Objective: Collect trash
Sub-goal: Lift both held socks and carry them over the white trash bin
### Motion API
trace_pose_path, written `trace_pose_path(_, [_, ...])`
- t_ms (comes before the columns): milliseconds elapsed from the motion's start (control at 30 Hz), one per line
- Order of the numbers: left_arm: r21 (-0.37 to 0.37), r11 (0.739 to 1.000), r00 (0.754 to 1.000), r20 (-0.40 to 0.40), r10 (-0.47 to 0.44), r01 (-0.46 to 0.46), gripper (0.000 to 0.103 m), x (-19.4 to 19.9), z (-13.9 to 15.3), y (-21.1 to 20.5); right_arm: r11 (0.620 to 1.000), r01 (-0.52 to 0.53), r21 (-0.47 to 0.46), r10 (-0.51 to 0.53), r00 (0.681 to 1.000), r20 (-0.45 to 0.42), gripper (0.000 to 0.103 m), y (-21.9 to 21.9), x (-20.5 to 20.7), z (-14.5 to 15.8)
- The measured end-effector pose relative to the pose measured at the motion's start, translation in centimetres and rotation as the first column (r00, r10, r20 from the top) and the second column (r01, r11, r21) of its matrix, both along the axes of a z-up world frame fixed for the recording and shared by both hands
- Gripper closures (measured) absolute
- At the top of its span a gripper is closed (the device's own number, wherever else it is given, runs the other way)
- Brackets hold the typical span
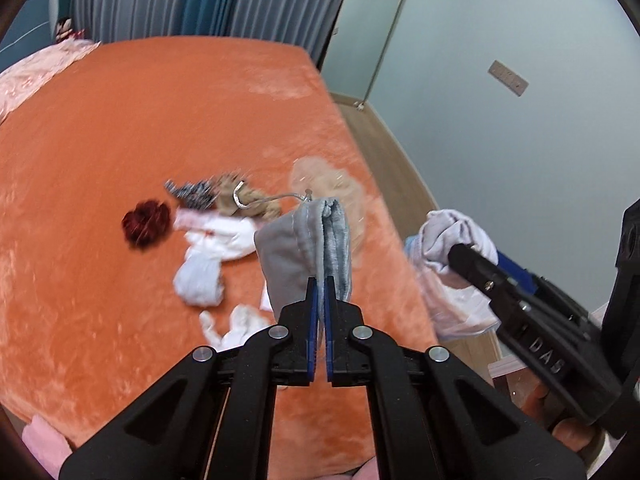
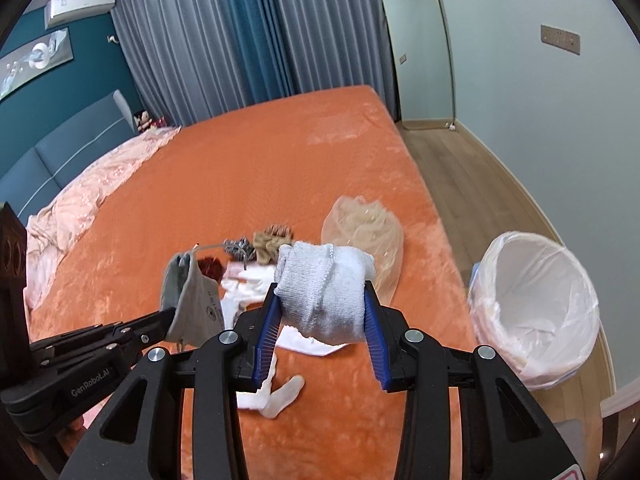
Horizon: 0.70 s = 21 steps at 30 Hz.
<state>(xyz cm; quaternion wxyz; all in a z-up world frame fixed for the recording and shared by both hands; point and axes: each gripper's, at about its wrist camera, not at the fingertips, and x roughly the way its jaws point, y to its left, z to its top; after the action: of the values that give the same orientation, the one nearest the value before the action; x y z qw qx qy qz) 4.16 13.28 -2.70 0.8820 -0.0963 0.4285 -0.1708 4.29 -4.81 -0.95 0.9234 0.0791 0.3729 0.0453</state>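
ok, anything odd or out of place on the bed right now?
Yes. Small litter sits scattered on the orange bed: white scraps, a dark red clump and a clear plastic bag. The lined bin stands on the floor beside the bed.

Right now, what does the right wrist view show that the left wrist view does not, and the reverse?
Only the right wrist view shows the open mouth of the white-lined trash bin on the floor beside the bed, plus the air conditioner on the wall.

Only the left wrist view shows the dark red scrunchie in full; the right wrist view has it mostly hidden.

Both show the orange bedspread, the left hand-held gripper shut on a grey drawstring pouch, the right hand-held gripper shut on a white sock bundle, and a clear plastic bag.
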Motion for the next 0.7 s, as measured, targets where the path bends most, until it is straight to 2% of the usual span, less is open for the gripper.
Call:
trace_pose_path(267, [-0.023, 0.993, 0.988, 0.107, -0.110, 0.114, 0.101, 1.6, 4.9, -7.5, 0.995, 0.095, 0.005, -0.095, 0.993, 0.075, 0.065, -5.3, -0.3, 3.1])
trace_pose_path(467, [-0.023, 0.982, 0.972, 0.150, -0.182, 0.188, 0.101, 2.5, 6.7, -12.4, 0.984, 0.180, 0.007, -0.180, 0.978, 0.103, 0.065, -9.5, -0.9, 4.0])
trace_pose_path(700, [-0.017, 0.963, 0.951, 0.164, -0.262, 0.269, 0.101, 3.5, 7.7, -18.3, 0.962, 0.272, 0.004, -0.271, 0.955, 0.117, 0.065, -14.2, -1.2, 4.1])
